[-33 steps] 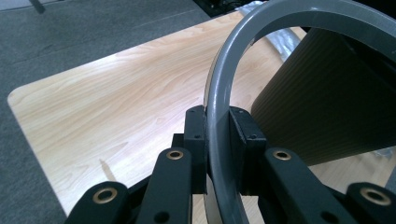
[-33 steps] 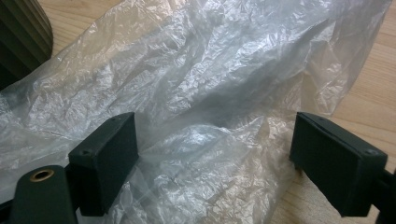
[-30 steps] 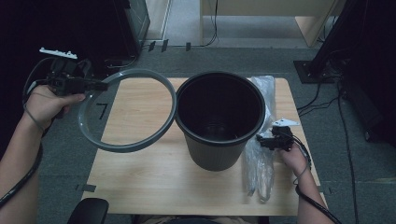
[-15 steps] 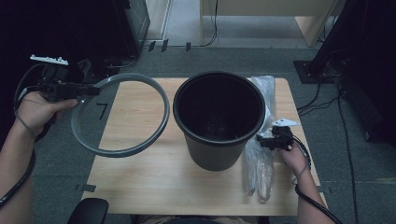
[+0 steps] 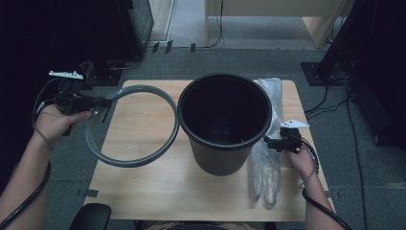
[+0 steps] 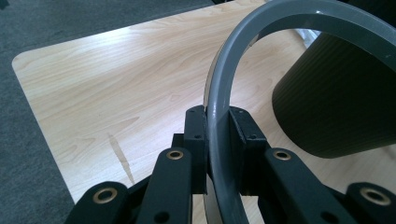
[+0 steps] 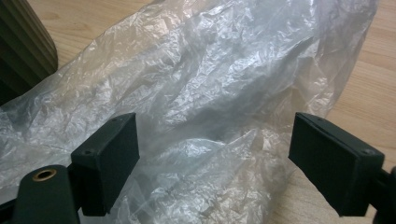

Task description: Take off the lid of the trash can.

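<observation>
Dim room, evenly lit tabletop, soft shadows, slight glare, all views fairly sharp.

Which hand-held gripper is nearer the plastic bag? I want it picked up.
Right. The right hand-held gripper hangs open just over the plastic bag; the left hand-held gripper is across the table, clamping the grey ring.

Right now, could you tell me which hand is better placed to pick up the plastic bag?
The right. Its hand-held gripper hangs open right over the clear plastic bag beside the black bin, while the left hand-held gripper is across the table, shut on the grey ring.
</observation>
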A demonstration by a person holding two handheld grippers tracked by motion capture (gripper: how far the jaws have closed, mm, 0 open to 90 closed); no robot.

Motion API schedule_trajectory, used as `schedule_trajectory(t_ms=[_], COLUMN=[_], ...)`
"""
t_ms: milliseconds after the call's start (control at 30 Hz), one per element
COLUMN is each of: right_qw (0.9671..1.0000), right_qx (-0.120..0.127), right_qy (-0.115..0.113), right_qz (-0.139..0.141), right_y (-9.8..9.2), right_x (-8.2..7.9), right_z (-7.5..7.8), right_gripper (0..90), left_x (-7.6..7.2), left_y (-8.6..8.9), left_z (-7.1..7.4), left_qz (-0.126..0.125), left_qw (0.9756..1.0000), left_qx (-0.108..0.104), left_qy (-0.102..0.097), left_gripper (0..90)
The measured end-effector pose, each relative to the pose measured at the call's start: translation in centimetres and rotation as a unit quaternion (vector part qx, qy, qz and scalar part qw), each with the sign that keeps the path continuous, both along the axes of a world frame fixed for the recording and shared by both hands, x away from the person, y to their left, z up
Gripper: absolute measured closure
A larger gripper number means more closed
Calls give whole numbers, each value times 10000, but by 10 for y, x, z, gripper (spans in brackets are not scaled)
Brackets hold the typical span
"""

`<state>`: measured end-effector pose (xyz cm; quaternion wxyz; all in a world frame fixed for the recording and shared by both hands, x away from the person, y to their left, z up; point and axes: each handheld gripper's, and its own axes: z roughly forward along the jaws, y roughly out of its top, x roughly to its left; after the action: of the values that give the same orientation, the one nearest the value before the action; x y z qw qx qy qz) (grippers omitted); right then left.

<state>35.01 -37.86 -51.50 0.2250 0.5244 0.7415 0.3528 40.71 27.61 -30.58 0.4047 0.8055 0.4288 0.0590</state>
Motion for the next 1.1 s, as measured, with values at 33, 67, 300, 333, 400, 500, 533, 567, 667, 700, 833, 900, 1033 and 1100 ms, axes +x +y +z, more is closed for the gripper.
schedule_trajectory(t_ms=[33,67,300,333,400,500,533,567,667,700,833,900,1033,1100], right_qw=[10000,10000,9999,9999,9999,9999,9999,10000,10000,10000,9999,9999,9998,9998], right_qx=[0,13,30,26,20,13,-7,-18,-3,-6,-34,-28,-55,-63], right_qy=[-16,-29,-87,-85,-85,-27,-20,-8,41,59,147,155,148,149], right_qz=[-10,-28,-134,-141,-136,-119,-99,-91,-54,-29,66,49,110,114], right_y=[0,0,-4,-4,-4,-5,-5,-5,-4,-4,-2,-1,0,1], right_x=[0,1,4,5,6,9,9,10,10,10,10,11,11,11], right_z=[0,1,2,1,1,-2,-3,-4,-5,-6,-8,-8,-8,-8], right_gripper=[157,157,157,157,157,158,157,159,162,162,163,163,161,161], left_x=[0,0,1,2,3,5,5,6,6,7,6,6,5,6], left_y=[0,0,-5,-6,-9,-11,-11,-12,-14,-15,-17,-15,-13,-11], left_z=[-3,-5,-25,-27,-33,-41,-44,-47,-54,-56,-64,-67,-74,-78], left_qz=[18,-1,-84,-84,-91,-120,-99,-107,-125,-128,-126,-117,-67,-6], left_qw=[10000,10000,9999,9999,9999,9998,9999,9998,9998,9998,9998,9998,9999,9999], left_qx=[-5,-5,-6,-3,1,-16,-11,-22,-23,-3,12,-10,58,67], left_qy=[3,11,57,67,82,137,141,149,140,123,158,150,133,123], left_gripper=[786,786,787,787,787,787,787,787,788,787,787,788,788,788])
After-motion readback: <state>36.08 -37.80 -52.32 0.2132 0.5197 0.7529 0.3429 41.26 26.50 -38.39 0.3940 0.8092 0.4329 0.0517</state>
